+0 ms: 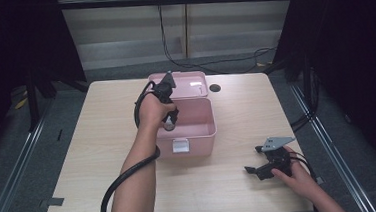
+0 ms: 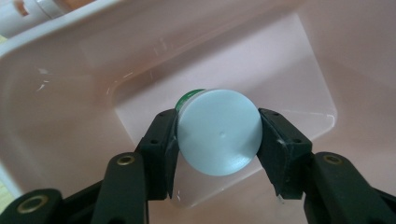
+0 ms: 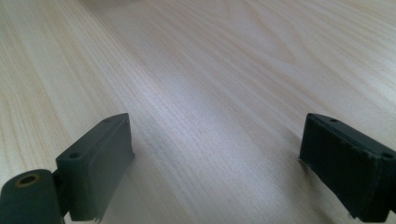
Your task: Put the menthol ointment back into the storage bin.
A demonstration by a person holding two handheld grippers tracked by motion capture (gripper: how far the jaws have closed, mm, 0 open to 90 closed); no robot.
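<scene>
An open pink plastic box (image 1: 212, 119) stands at the middle of the wooden table, its lid (image 1: 189, 83) tipped back. My left gripper (image 1: 169, 123) points down into the box, held in a hand. In the left gripper view its jaws (image 2: 217, 144) are shut on a small round container (image 2: 219, 133) with a white flat end and a green band, hanging above the pink box floor (image 2: 303, 98). My right gripper (image 1: 253, 159) rests near the table's front right, open. In the right gripper view (image 3: 215, 154) nothing lies between its jaws, just bare wood.
The box has a white latch (image 1: 180, 145) on its front wall. A dark round hole (image 1: 215, 88) sits in the table (image 1: 79, 158) behind the box on the right. Black cables (image 1: 183, 61) run over the floor beyond the far edge.
</scene>
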